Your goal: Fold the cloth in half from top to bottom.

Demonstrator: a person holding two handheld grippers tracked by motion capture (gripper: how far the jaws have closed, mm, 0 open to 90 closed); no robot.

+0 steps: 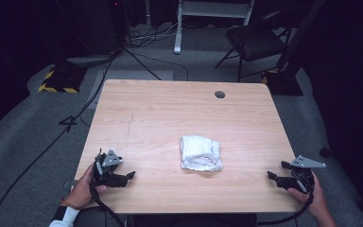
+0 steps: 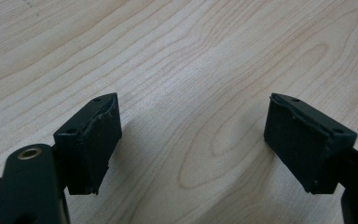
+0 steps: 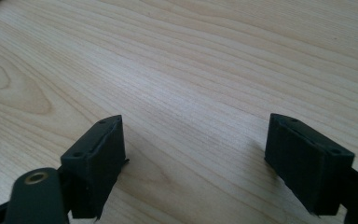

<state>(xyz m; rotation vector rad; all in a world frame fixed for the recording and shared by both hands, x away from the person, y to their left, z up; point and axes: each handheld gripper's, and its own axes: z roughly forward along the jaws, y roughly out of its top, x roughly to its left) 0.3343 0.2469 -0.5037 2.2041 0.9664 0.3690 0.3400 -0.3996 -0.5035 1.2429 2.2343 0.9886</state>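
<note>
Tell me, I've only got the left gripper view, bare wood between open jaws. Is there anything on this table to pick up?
Observer: Yes, a crumpled white cloth lies near the middle of the table, seen from the high view.
Operator: How close is my left gripper to it?
Observer: The left gripper sits apart from it, near the table's front left edge, pointing toward the cloth's side.
Operator: And the other one?
Observer: The right gripper has its jaws open over bare wood, near the front right edge, also clear of the cloth.
</note>
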